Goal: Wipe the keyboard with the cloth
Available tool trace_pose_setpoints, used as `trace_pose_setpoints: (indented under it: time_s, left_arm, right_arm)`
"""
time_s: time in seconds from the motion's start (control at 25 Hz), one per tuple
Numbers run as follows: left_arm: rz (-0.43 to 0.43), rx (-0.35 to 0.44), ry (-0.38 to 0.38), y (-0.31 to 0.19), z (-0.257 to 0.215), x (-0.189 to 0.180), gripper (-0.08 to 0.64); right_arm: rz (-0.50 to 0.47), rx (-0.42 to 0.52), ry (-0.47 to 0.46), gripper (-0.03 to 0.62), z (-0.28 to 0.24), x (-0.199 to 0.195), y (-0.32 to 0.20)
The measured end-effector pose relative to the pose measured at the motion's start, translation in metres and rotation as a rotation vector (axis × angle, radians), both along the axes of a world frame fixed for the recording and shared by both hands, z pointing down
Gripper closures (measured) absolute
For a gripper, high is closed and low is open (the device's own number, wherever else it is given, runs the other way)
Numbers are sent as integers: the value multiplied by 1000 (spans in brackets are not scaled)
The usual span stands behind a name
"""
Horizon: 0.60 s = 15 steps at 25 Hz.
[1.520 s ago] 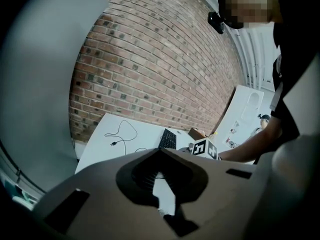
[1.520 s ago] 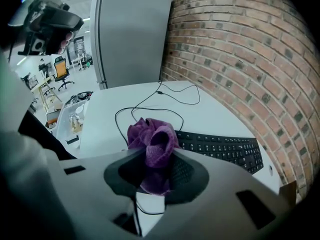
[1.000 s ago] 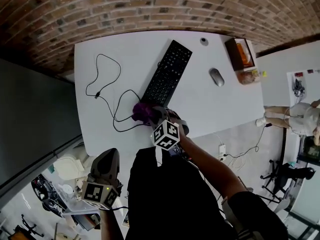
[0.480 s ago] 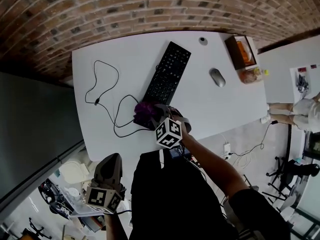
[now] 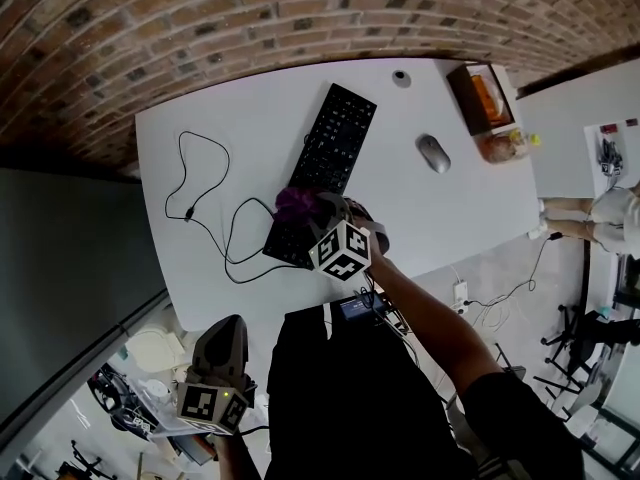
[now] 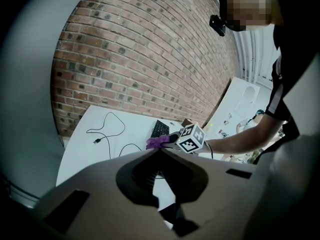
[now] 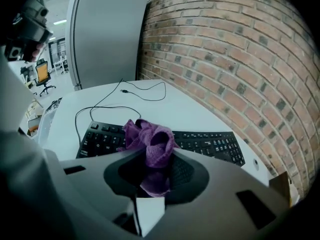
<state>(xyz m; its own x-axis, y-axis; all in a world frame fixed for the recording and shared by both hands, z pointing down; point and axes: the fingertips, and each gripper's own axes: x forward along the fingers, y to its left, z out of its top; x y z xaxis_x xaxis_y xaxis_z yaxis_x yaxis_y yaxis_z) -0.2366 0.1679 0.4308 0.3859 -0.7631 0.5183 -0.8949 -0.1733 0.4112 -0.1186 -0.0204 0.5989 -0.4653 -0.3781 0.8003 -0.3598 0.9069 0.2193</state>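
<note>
No text is legible; the keyboard (image 5: pixel 330 148) key legends are too small.

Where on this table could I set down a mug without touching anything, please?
Bare table lies between the keyboard and the mouse, and on toward the near right edge. Another patch sits between the cable loops and the keyboard's far end. Crowded: the box corner and the near keyboard end, where the right gripper holds the cloth.

You're getting bright, even light with barely a shadow on the white surface (image 5: pixel 260 108), a brick wall (image 5: pixel 200 28) bowed by fisheye distortion, black corners in both gripper views, and the cloth (image 7: pixel 150 144) in sharp focus.
</note>
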Motion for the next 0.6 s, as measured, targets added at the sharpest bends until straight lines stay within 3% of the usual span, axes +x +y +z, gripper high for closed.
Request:
trace_pose_setpoints:
  time_s: [0.36, 0.6]
  left_arm:
    - [-47, -46, 0, -21, -10, 7, 546]
    - [-34, -46, -14, -33, -9, 16, 546]
  right_arm:
    - [87, 29, 4, 488, 0, 36, -61]
    - [100, 36, 1, 489, 1, 48, -85]
